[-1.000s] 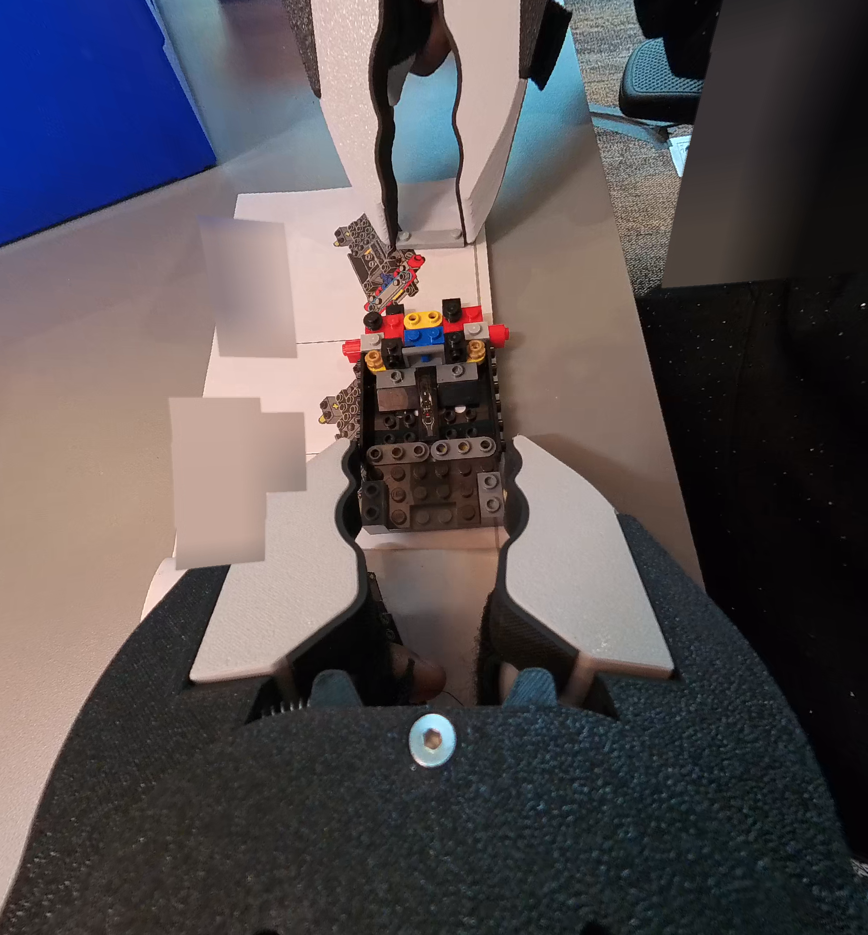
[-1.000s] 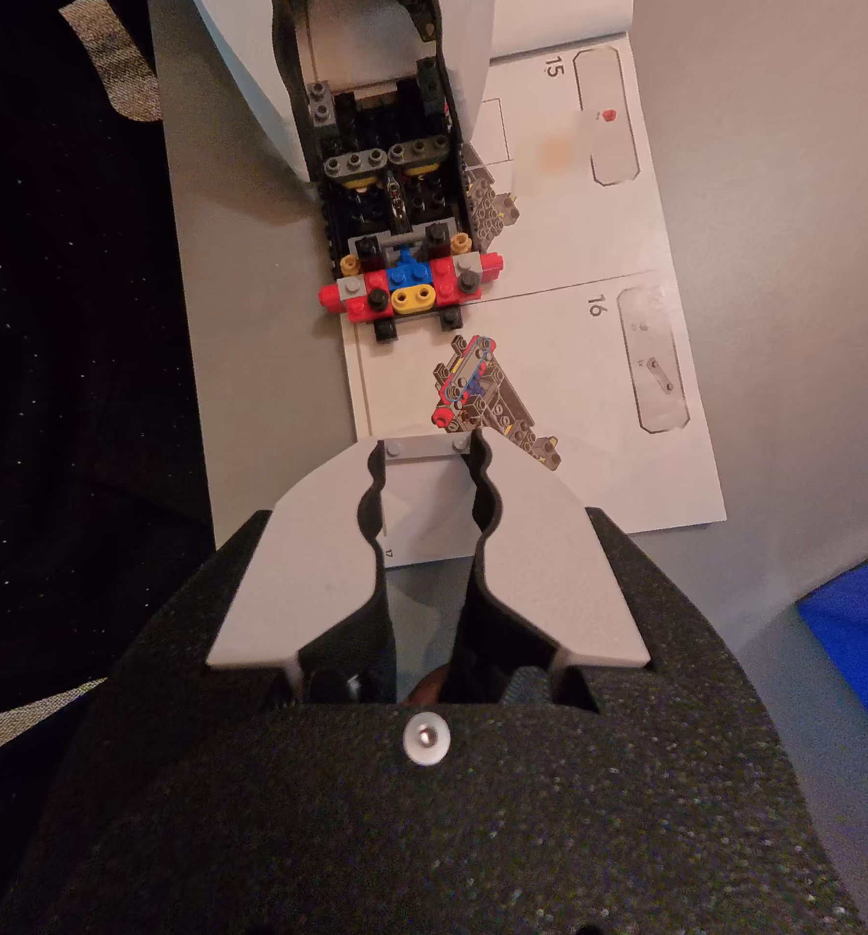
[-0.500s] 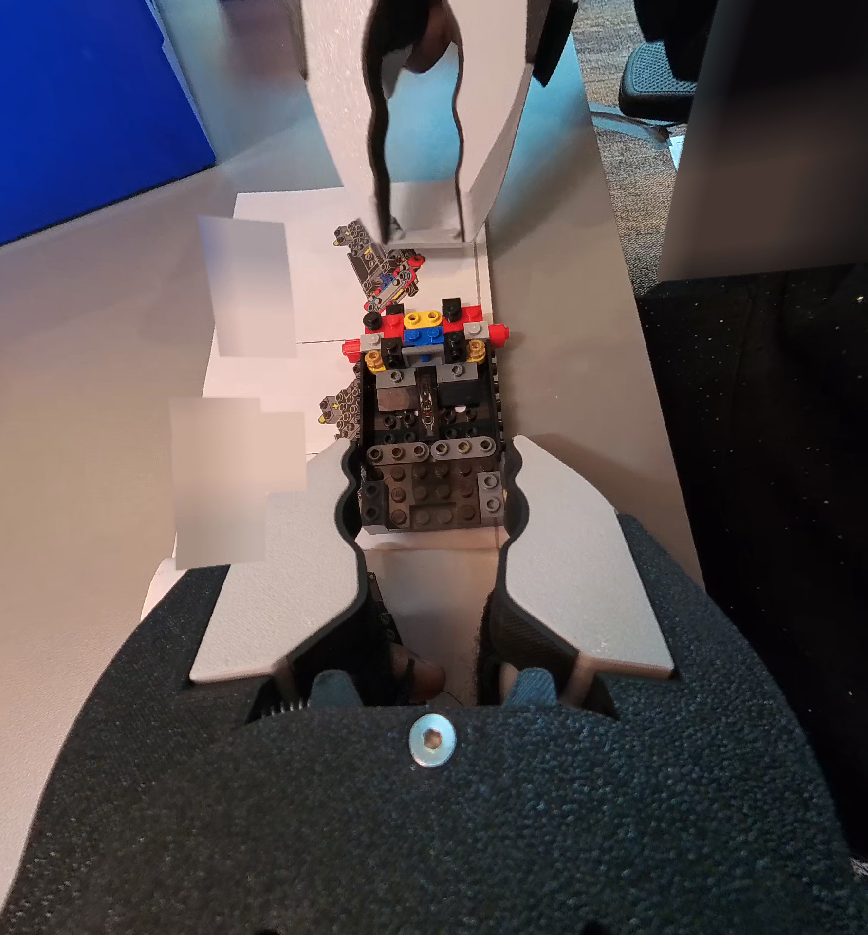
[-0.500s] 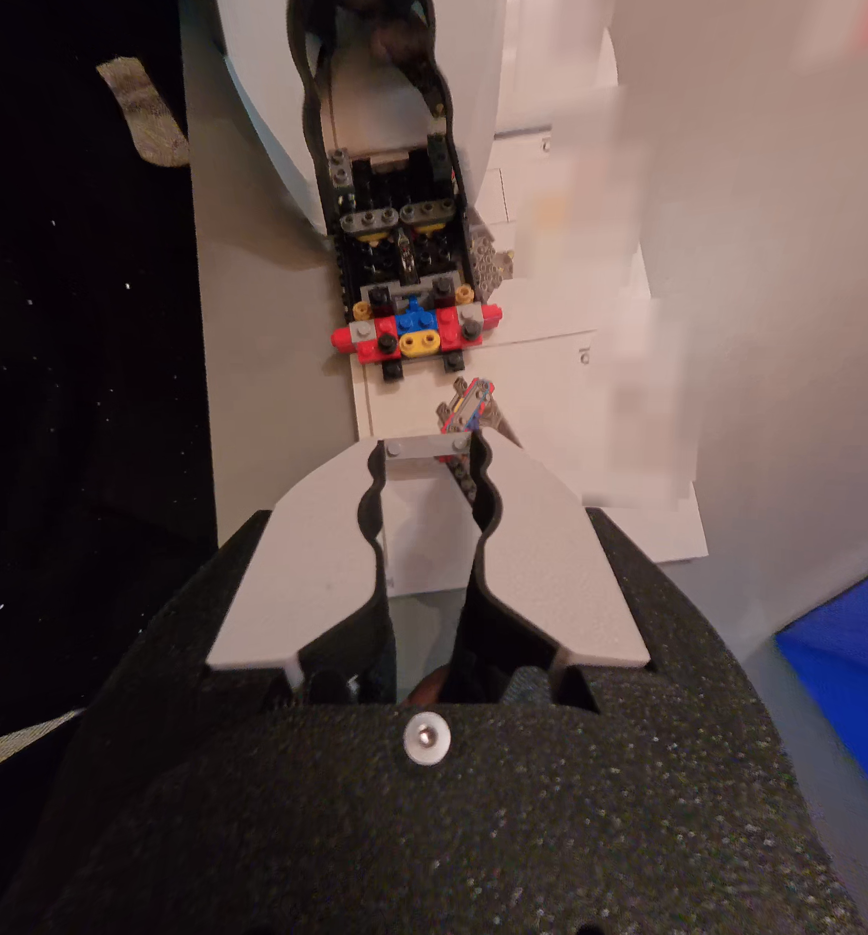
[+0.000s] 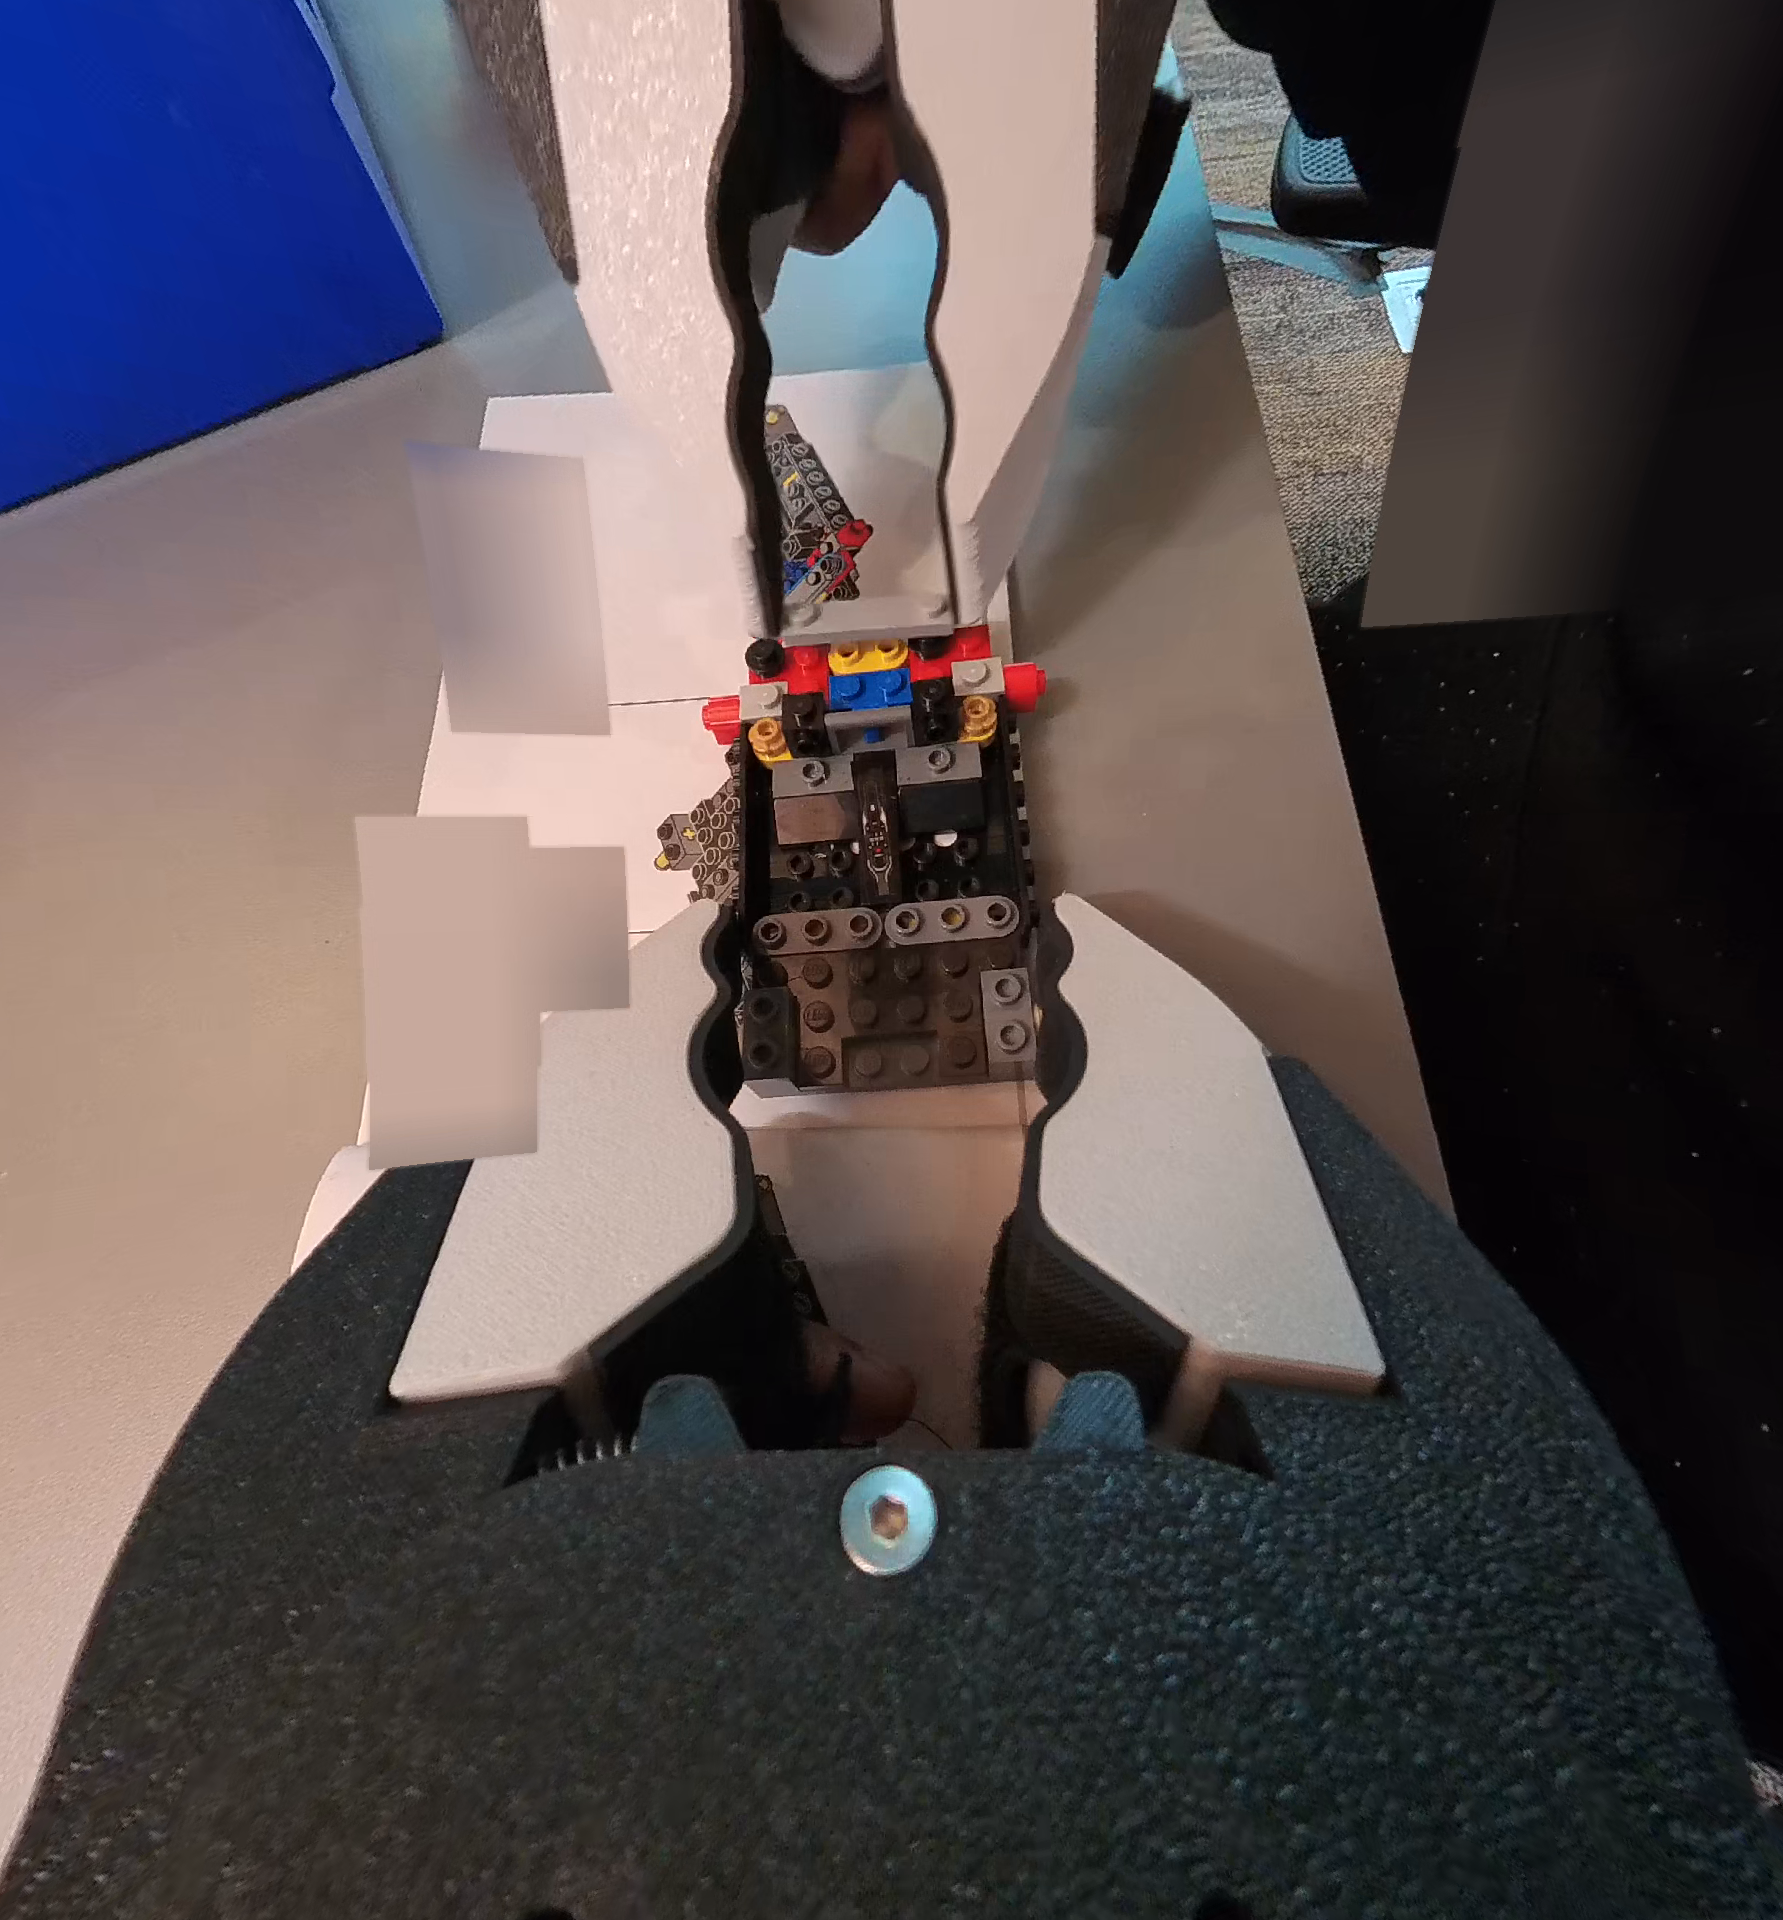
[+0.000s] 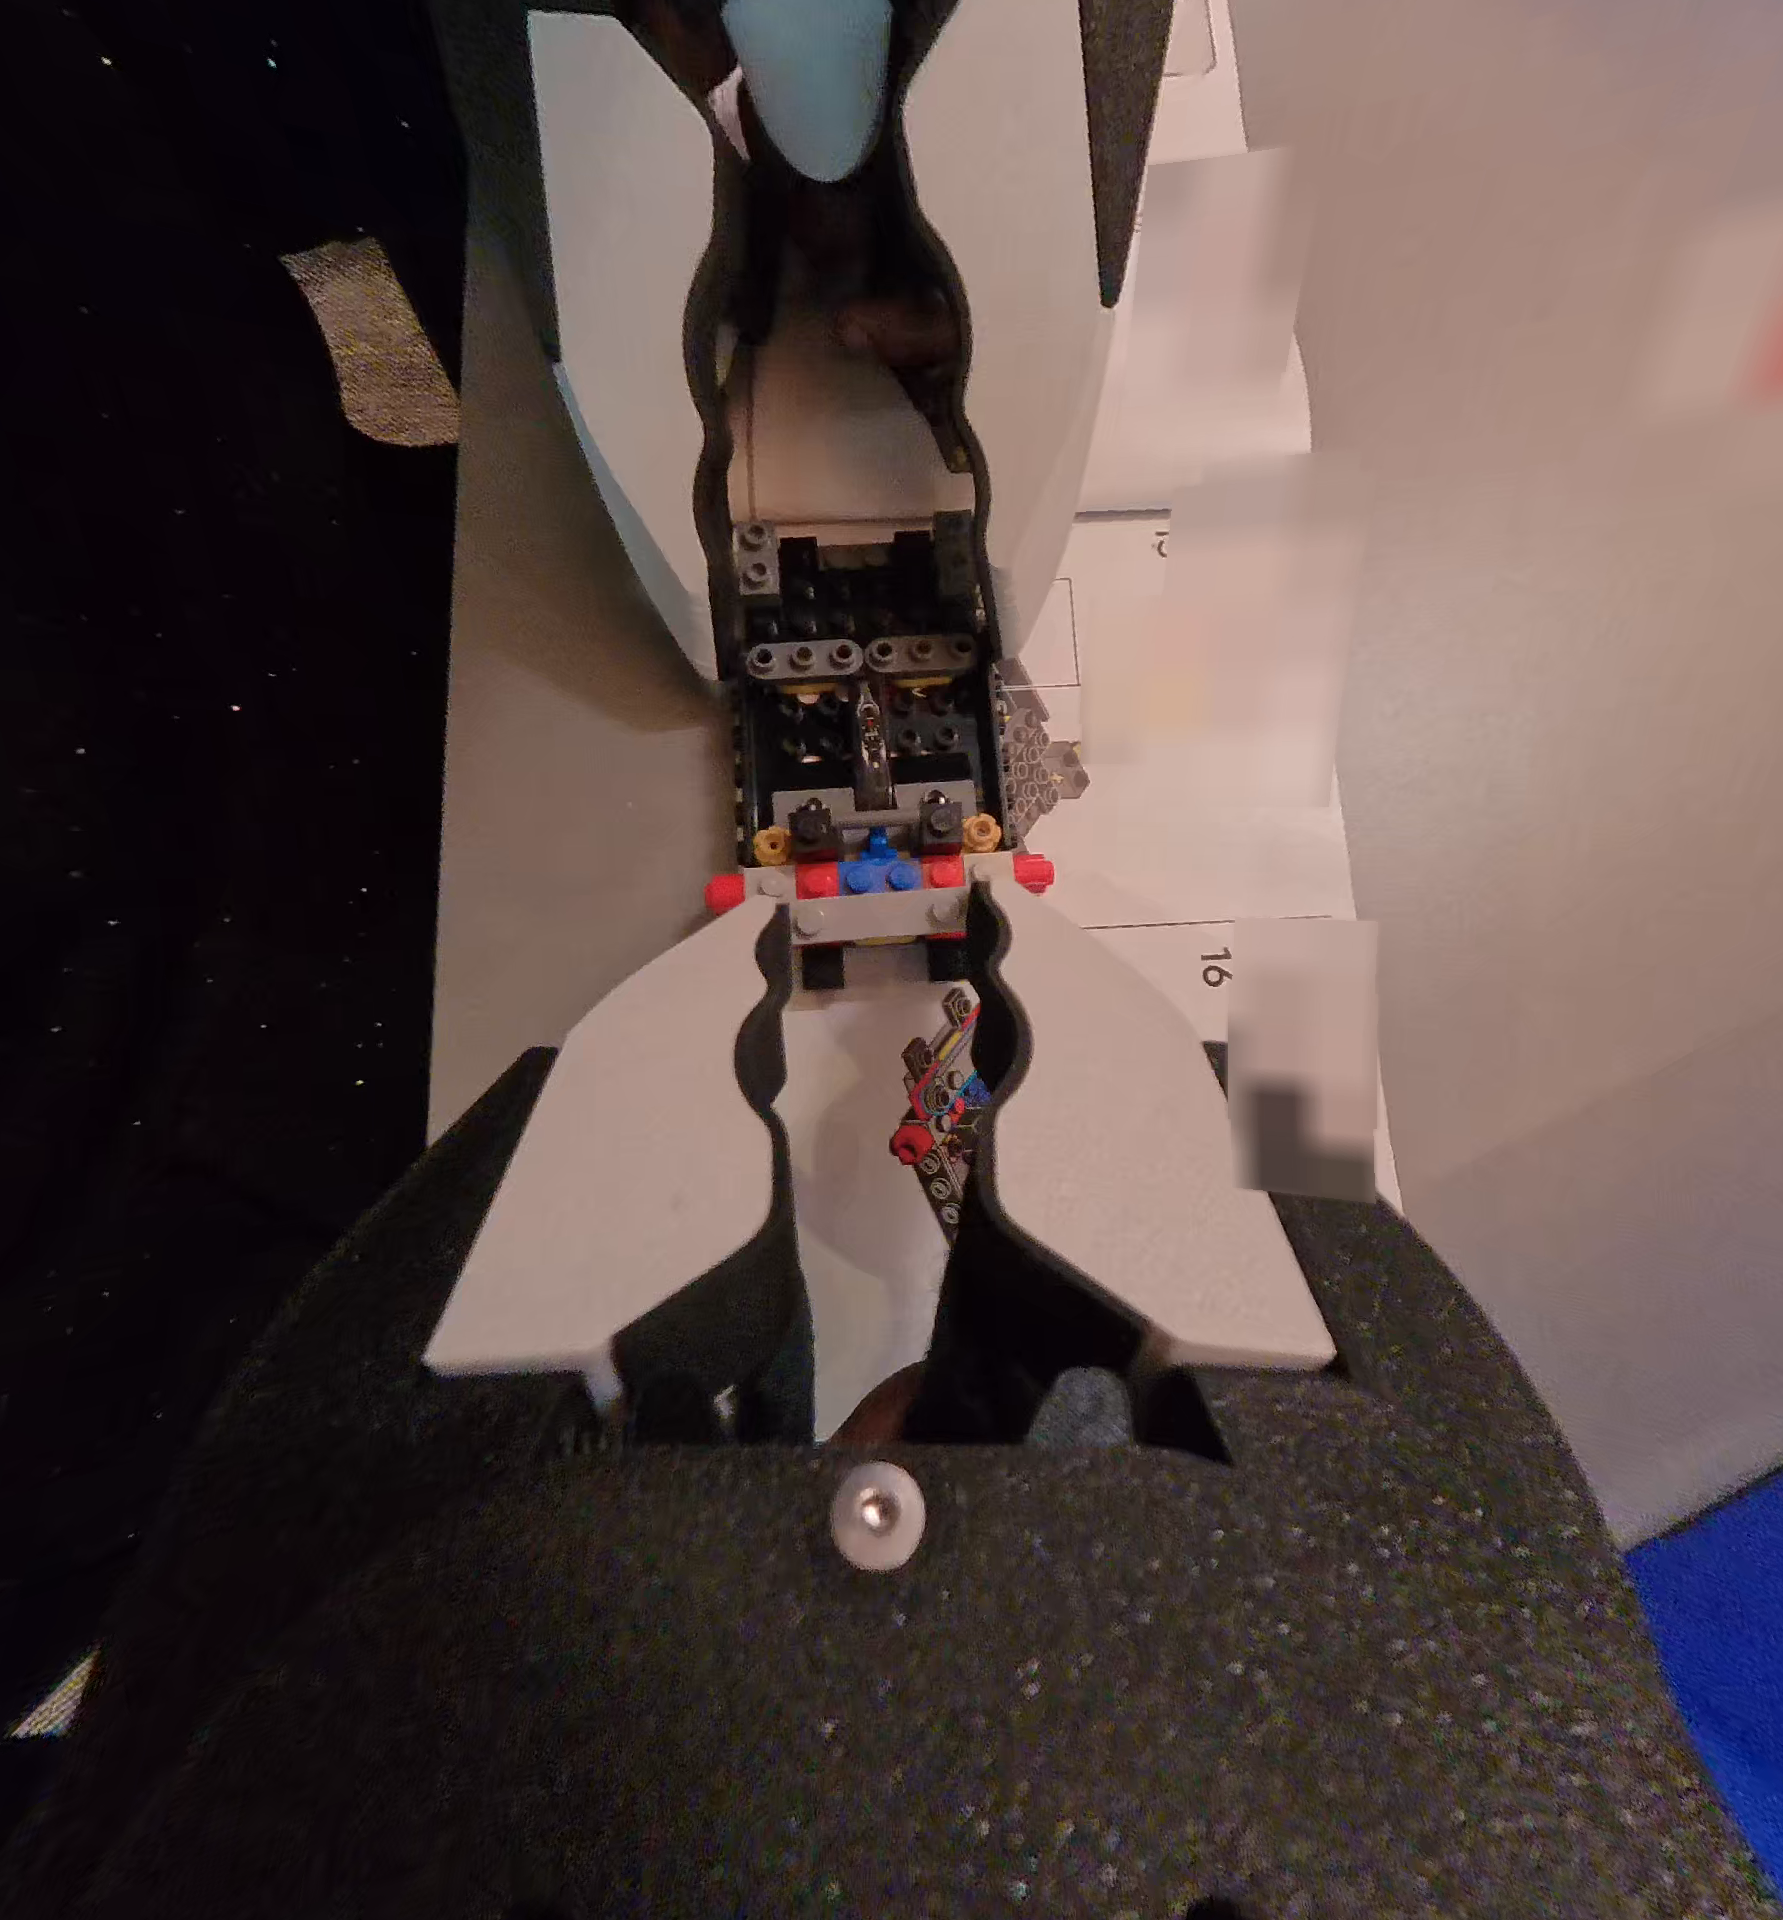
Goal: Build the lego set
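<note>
My left gripper (image 5: 887,925) is shut on the rear of a dark lego model (image 5: 866,1039) and holds it on the instruction booklet (image 5: 679,769). The model's front end is red, blue and yellow (image 5: 871,675). My right gripper (image 6: 879,912) is shut on a flat grey plate (image 6: 825,921). The plate lies across the red front end of the model (image 6: 866,748); I cannot tell whether it is pressed on. The plate also shows in the left wrist view (image 5: 871,621), between the other gripper's fingertips. The two grippers face each other.
The booklet (image 6: 1147,883) lies open on a light table (image 5: 1178,831). The model is close to the table's edge, with dark floor beyond (image 5: 1593,1039). A blue panel (image 5: 139,260) stands at one side. An office chair (image 5: 1323,177) is on the carpet farther off. The gap from one gripper's tips to the other's is roughly 5 cm.
My right gripper has carried the grey plate across the booklet to the model's red front end. My left gripper and the model have not moved.
</note>
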`<state>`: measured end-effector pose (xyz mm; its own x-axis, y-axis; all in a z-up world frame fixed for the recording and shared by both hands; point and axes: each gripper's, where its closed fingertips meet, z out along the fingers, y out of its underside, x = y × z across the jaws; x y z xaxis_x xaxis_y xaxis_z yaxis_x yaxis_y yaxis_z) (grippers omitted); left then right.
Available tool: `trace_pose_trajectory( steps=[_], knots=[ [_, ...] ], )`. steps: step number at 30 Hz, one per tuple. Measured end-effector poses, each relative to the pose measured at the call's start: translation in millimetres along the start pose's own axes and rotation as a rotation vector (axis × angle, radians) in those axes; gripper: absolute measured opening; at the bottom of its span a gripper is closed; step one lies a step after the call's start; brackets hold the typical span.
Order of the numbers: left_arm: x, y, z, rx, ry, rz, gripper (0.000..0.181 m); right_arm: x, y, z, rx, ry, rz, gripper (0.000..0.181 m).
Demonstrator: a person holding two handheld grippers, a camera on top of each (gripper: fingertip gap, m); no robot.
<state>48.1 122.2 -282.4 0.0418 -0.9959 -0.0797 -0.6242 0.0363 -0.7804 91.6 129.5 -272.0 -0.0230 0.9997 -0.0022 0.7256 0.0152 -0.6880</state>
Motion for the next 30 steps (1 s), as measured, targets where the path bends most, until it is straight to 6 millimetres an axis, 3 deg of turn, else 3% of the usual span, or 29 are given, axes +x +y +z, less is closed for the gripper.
trace_pose_trajectory(
  steps=[13, 30],
  knots=[
    [0.0, 0.0, 0.2, -0.001, -0.002, 0.003, 0.054, 3.8, -3.6, -6.4, 0.027, -0.012, 0.032, 0.032],
    [0.1, 0.0, 0.2, -0.002, -0.006, 0.007, 0.054, 1.1, -0.9, 0.0, -0.006, -0.038, 0.031, 0.032]
  ],
)
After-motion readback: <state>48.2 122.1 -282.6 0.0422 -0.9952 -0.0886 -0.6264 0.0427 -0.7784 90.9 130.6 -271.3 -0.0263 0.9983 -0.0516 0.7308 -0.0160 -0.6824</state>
